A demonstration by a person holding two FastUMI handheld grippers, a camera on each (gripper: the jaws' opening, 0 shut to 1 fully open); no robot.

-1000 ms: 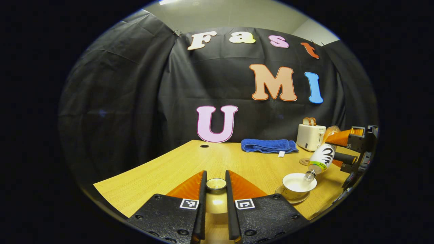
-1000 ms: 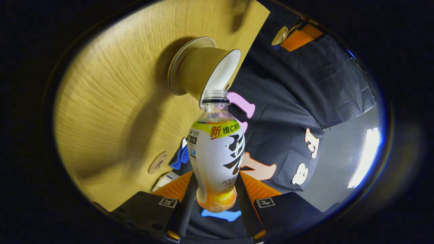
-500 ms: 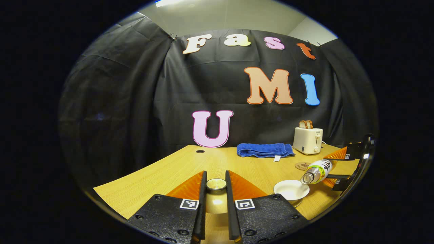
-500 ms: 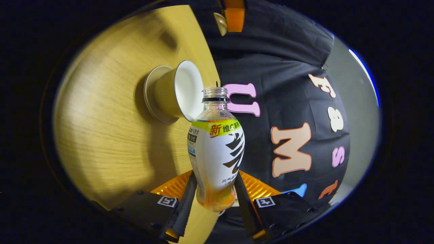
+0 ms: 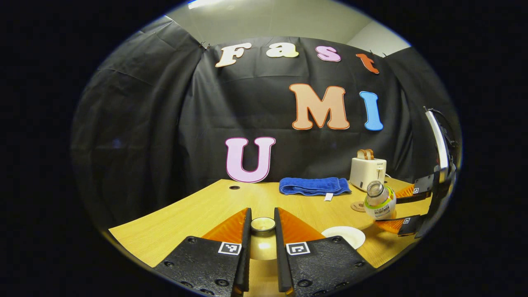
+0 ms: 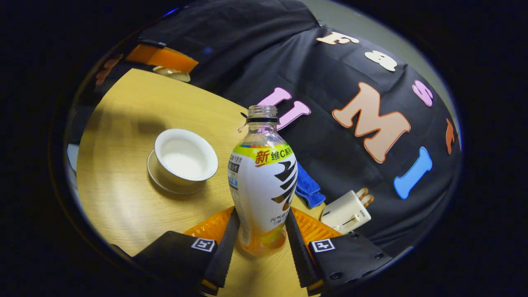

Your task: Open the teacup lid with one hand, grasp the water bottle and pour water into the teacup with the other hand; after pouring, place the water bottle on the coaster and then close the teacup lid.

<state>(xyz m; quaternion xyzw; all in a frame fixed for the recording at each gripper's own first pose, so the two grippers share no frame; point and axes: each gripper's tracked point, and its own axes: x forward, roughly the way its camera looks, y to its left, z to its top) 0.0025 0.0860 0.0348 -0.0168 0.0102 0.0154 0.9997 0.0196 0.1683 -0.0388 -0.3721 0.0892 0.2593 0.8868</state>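
The table (image 5: 198, 210) takes up most of the space in front of me, with the towel (image 5: 313, 185) and toaster (image 5: 367, 172) at the back by the cloth wall. A second ago my right gripper (image 6: 259, 231) had the bottle (image 6: 264, 181) tipped mouth-down over the cup (image 6: 185, 154); now I have swung it back nearly upright and away to the cup's side. I take that to mean the pour is over and the put-down comes next. Both right fingers are clamped on the bottle's lower body, mouth uncapped. In the left gripper view the bottle hangs in the air above the coaster (image 5: 358, 206), which lies just past the cup toward the toaster, so the carry is short. The cup sits open on its saucer (image 6: 163, 183), white inside; I can't tell how much water is in it. My left gripper (image 5: 262, 231) is closed on the lid (image 5: 263, 224), held level over the table, well apart from the cup, waiting until the bottle is set down.
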